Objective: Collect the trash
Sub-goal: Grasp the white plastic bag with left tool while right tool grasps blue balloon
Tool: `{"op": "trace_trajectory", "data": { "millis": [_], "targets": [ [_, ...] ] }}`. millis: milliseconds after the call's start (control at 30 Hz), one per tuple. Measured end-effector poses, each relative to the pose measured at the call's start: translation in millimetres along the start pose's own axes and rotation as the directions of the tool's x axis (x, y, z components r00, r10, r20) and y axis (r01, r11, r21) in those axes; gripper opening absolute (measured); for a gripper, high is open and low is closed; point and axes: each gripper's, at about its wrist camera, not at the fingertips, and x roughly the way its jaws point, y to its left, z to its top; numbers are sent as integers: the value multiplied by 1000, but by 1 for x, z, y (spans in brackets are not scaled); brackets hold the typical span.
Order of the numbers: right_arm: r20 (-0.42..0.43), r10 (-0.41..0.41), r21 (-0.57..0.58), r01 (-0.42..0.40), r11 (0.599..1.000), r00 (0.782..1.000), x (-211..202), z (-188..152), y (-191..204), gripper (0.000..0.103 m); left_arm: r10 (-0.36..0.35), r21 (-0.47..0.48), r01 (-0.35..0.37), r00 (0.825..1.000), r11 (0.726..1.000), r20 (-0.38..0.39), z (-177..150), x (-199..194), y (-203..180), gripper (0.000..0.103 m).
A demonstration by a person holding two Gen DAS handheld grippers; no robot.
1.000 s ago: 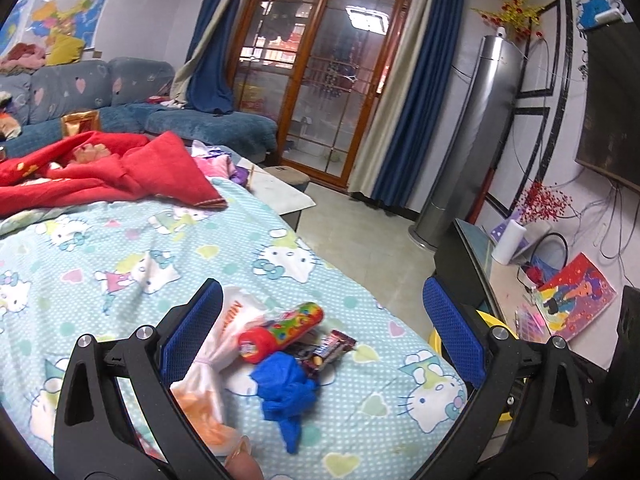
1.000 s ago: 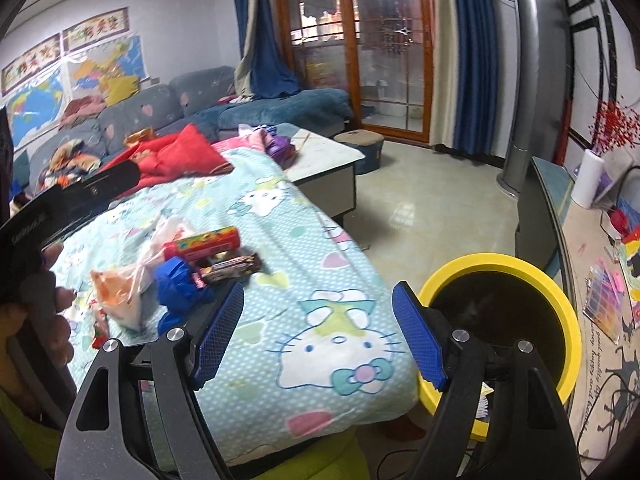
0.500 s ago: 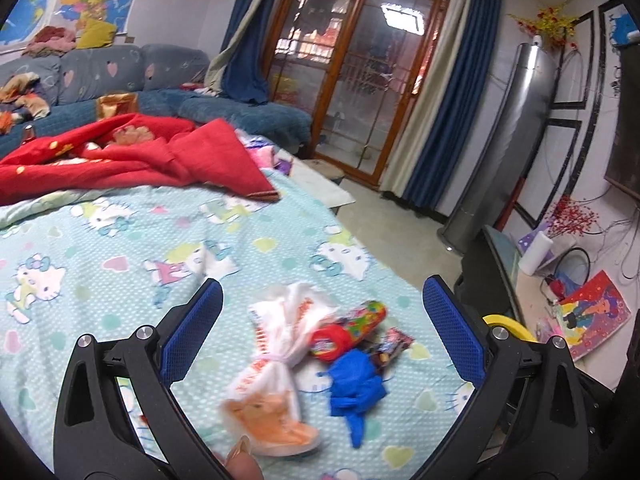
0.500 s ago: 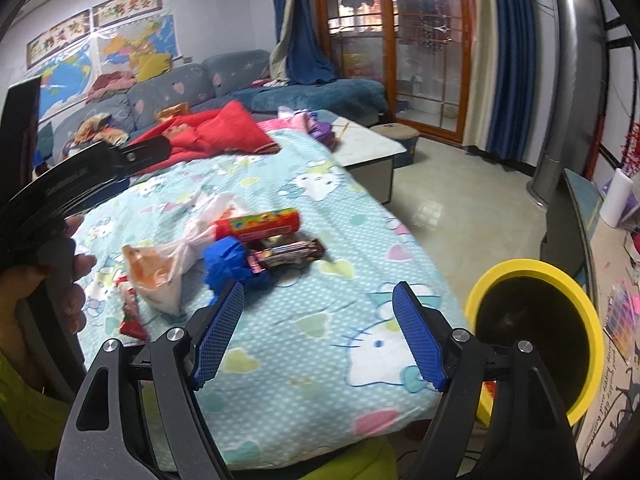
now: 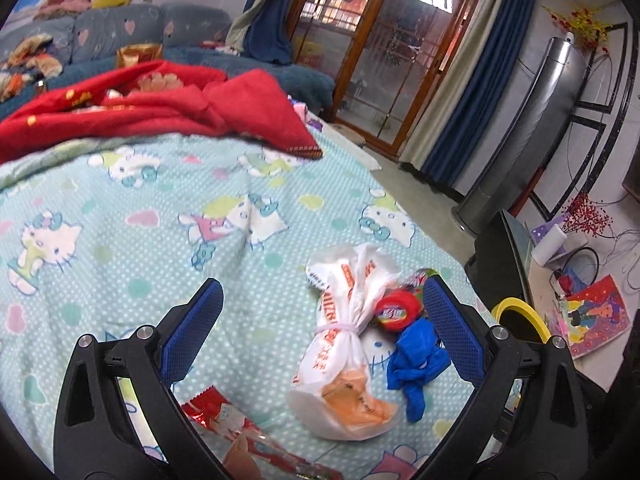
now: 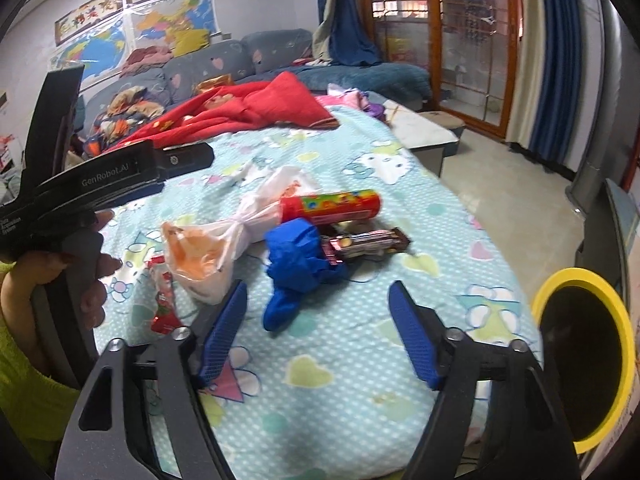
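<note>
Right claw [image 6: 316,332]: jaws apart, nothing between them, hanging over bare bedspread [image 6: 360,392] near the foot edge of the bed. The jaws have just been closing a little; still wide.

Left claw [image 5: 320,332]: jaws spread wide, empty. A tied white plastic bag [image 5: 344,344] lies on the bedspread inside the gap but touches neither pad. In the right wrist view a hand [image 6: 60,276] grips the left claw's handle at the left border.

Trash sits in one cluster just ahead of both claws:
- crumpled blue glove [image 6: 296,272], nearest the right claw, touching the bag and the tube;
- red candy tube [image 6: 332,204], lying flat behind the glove;
- dark candy bar wrapper [image 6: 364,242], right of the glove;
- small red snack wrapper [image 6: 162,300], left of the bag, close to the left claw's near finger.

Open room: a wide strip of bedspread between the cluster and the bed's right edge. Past that edge, on the floor, a yellow-rimmed bin [image 6: 580,360] stands with its mouth open, well apart from the trash.

Far side: a red blanket [image 5: 160,108] heaped across the bed, then a blue-grey sofa [image 5: 120,32] and glass doors [image 5: 400,52].
</note>
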Motion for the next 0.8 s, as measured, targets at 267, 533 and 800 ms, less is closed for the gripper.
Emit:
{"op": "trace_trajectory", "data": {
  "millis": [267, 533, 800],
  "targets": [
    [-43, 29, -8, -29, 1000, 999, 28, 5, 10, 48, -70, -37, 66, 992, 997, -103, -11, 15, 10, 72],
    [-60, 46, 7, -46, 999, 997, 43, 5, 6, 23, -112, -43, 105, 977, 993, -182, -28, 23, 10, 59],
    [-67, 94, 49, -91, 995, 993, 35, 1, -7, 7, -129, -37, 124, 968, 992, -217, -35, 30, 9, 33]
  ]
}}
